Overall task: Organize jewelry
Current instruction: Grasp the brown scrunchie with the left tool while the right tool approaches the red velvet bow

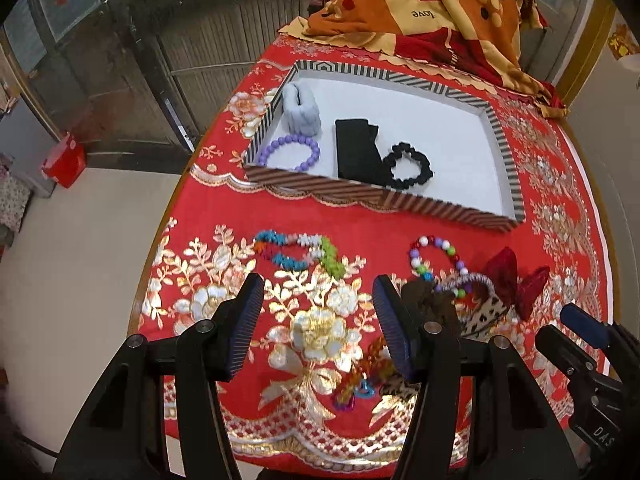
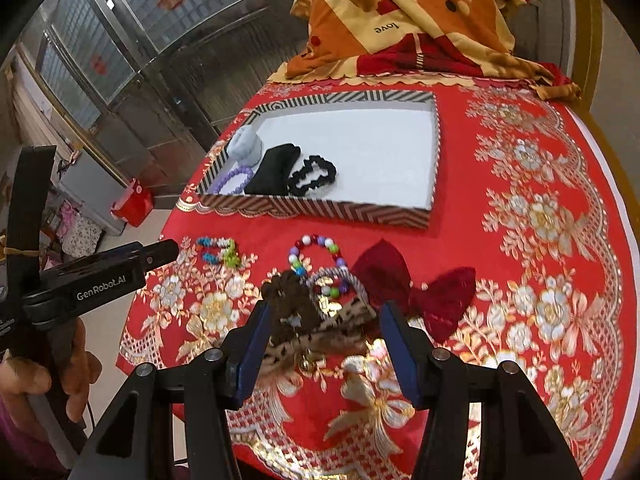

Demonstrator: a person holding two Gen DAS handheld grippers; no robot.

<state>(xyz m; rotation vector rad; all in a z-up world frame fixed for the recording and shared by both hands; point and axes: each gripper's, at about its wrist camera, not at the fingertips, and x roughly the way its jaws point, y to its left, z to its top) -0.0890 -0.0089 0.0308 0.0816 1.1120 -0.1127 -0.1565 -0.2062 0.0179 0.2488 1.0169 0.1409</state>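
A striped tray holds a grey scrunchie, a purple bead bracelet, a black band and a black scrunchie. In front of it on the red cloth lie a multicoloured chip bracelet, a bright bead bracelet, a dark red bow, a brown scrunchie and a leopard-print hair tie. My left gripper is open over bare cloth. My right gripper is open above the brown scrunchie and leopard tie, not touching them.
A small orange and purple plastic chain lies near the table's front edge. A folded orange and red blanket sits behind the tray. The round table's edge drops off on the left, with a red box on the floor. A person's hand holds the left gripper.
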